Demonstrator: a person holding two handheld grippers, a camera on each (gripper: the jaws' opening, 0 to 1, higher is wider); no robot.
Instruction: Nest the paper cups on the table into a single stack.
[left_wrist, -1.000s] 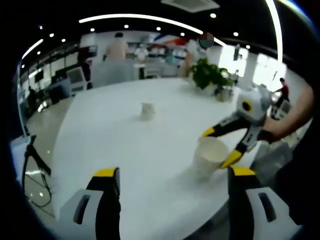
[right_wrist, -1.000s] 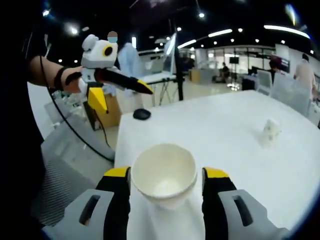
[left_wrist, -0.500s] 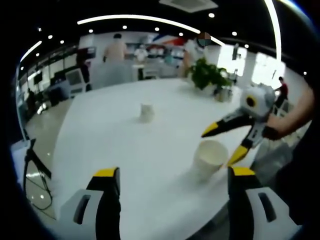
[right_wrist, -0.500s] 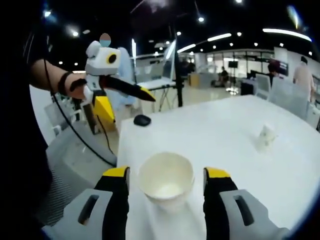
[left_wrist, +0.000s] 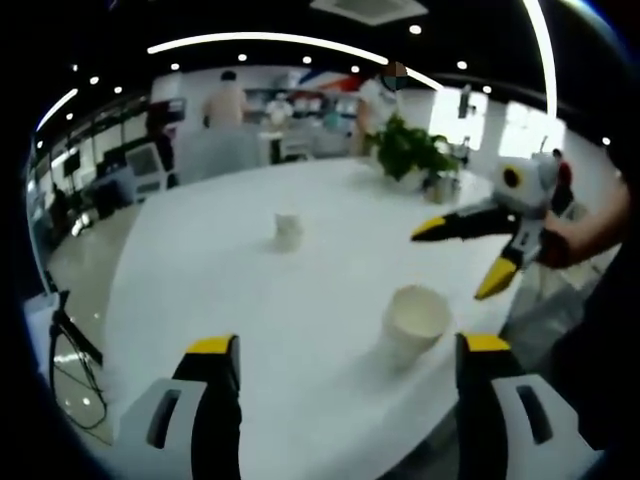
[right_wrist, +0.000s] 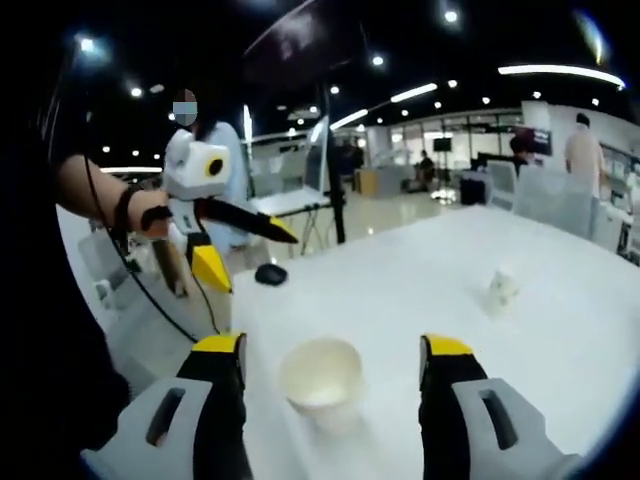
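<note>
A near paper cup (right_wrist: 320, 378) stands upright near the white table's (left_wrist: 250, 300) edge, a far paper cup (left_wrist: 288, 229) well apart. The right gripper (right_wrist: 332, 358) is spread wide, nothing touching its jaws; the left gripper (left_wrist: 340, 352) is likewise spread and empty

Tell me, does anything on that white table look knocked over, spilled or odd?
Nothing looks spilled. The near paper cup stands upright and empty on the white table. The far cup looks a bit crumpled, but it is too small and blurred to be sure.
</note>
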